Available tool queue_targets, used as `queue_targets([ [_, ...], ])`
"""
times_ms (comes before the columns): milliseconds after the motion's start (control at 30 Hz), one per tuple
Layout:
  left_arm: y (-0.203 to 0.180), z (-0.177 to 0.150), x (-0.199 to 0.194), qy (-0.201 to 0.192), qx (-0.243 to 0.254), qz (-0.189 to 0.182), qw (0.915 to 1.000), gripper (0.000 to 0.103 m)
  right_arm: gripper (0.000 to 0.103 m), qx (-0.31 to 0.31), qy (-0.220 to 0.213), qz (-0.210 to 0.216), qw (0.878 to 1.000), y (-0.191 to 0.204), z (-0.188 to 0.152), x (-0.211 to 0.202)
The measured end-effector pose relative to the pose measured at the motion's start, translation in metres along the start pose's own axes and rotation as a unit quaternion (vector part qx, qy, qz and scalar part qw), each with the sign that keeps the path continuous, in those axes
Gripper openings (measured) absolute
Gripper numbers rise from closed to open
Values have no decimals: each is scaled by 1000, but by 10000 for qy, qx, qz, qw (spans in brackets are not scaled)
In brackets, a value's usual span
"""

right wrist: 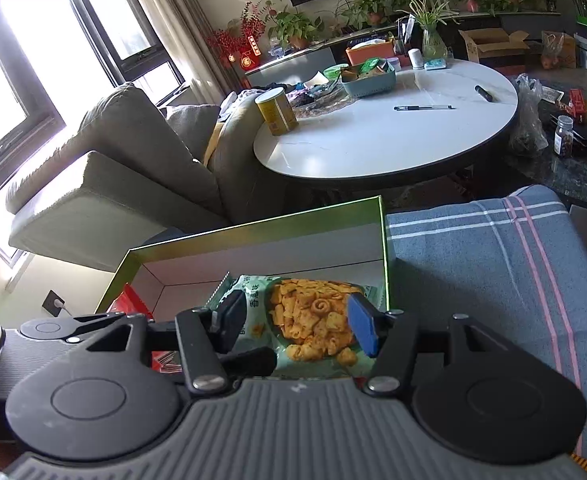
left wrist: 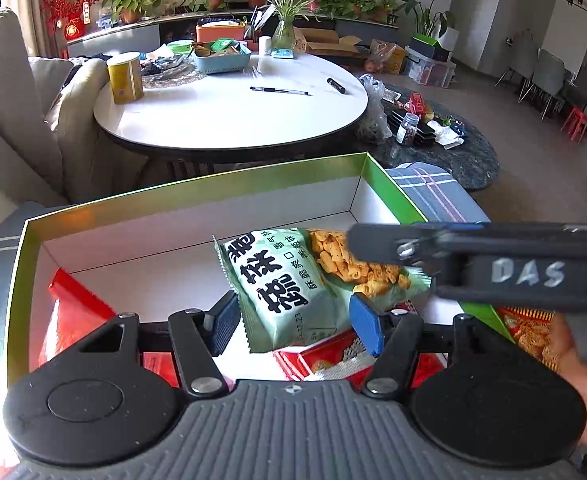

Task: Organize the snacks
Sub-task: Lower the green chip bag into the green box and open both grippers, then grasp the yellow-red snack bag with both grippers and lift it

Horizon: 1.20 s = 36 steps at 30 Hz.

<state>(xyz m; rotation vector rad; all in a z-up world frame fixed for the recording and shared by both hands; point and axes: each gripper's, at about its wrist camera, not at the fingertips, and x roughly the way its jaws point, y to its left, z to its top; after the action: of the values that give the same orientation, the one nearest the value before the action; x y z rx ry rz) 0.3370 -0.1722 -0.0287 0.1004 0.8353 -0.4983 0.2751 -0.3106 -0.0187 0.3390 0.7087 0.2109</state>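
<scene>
A green snack bag [left wrist: 281, 288] with black characters and orange crisps pictured hangs over the open green-rimmed box [left wrist: 197, 188]. My left gripper [left wrist: 293, 320] has its blue pads on either side of the bag's lower end, jaws open around it. My right gripper [right wrist: 297, 320] also straddles the same bag [right wrist: 313, 316], jaws open; in the left wrist view its black body [left wrist: 493, 260] reaches in from the right over the bag's top. Red snack packs [left wrist: 69, 312] lie on the box floor, with one more [left wrist: 325, 356] under the bag.
The box sits on a blue plaid cushion [right wrist: 493, 256]. Beyond stands a round white table [left wrist: 233, 108] with a yellow can [left wrist: 125, 76], a pen [left wrist: 279, 91] and a teal basket [left wrist: 221, 58]. A grey sofa [right wrist: 125, 168] is at left. An orange snack pack [left wrist: 529, 332] lies right of the box.
</scene>
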Motion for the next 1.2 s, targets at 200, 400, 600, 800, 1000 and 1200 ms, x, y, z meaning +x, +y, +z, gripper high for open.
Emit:
queue_targets([
  [200, 6, -11, -32, -282, -174, -35, 9994, 59, 65, -13, -209, -103, 9997, -19, -3, -46],
  [400, -5, -29, -57, -320, -279, -154, 9990, 59, 65, 308, -21, -719, 9969, -60, -16, -64],
  [600, -28, -61, -85, -296, 68, -396, 9988, 60, 66, 735, 413, -892, 9924, -77, -42, -53],
  [800, -28, -93, -109, -327, 222, -319, 9987, 60, 66, 688, 546, -590, 9944, -57, -86, -77],
  [1000, -7, -124, -138, -365, -101, -211, 9991, 60, 66, 560, 726, -106, 9957, -12, -130, -94],
  [1200, 9, -152, -186, -658, -457, -8, 9968, 61, 66, 247, 656, -72, 9975, 39, -163, -110],
])
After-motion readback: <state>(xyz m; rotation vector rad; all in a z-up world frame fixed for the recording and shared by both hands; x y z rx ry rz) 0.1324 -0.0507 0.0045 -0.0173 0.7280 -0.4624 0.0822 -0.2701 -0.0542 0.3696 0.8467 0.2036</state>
